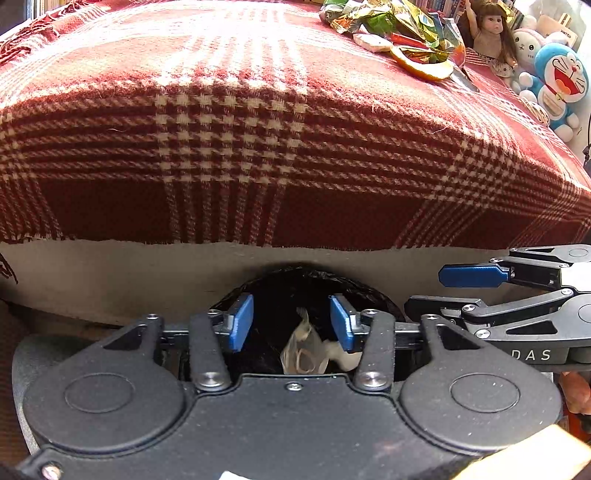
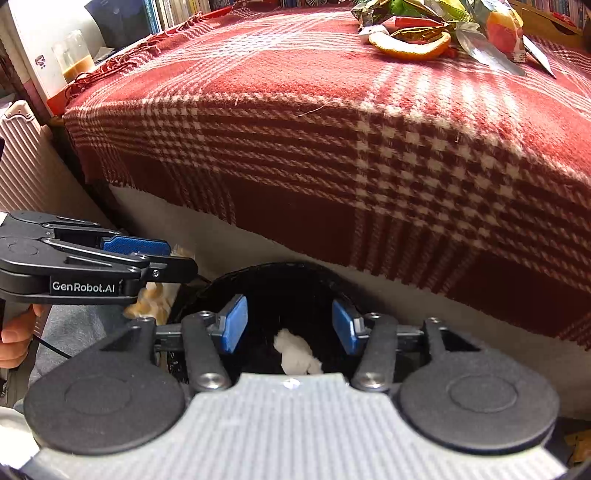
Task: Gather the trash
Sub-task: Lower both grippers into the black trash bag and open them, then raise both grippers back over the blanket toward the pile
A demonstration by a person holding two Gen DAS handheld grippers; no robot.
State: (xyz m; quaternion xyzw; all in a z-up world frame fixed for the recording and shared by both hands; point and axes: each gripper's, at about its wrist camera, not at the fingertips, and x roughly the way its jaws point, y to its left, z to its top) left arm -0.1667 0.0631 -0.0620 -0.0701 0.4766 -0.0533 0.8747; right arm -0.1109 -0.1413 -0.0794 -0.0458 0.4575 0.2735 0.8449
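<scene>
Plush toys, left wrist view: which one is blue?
The Doraemon plush, blue with a wide red mouth, at the far right; the bunny plush beside it is white.

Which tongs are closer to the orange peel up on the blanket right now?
Right, judged only slightly. The orange peel lies far across the plaid blanket. Both the right tongs and left tongs hang open over the black trash bag, below the blanket's edge.

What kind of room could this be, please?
Probably a lived-in bedroom or living room at home: a red plaid blanket covers a bed or sofa, a doll and plush toys sit beside it, and books stand behind.
</scene>
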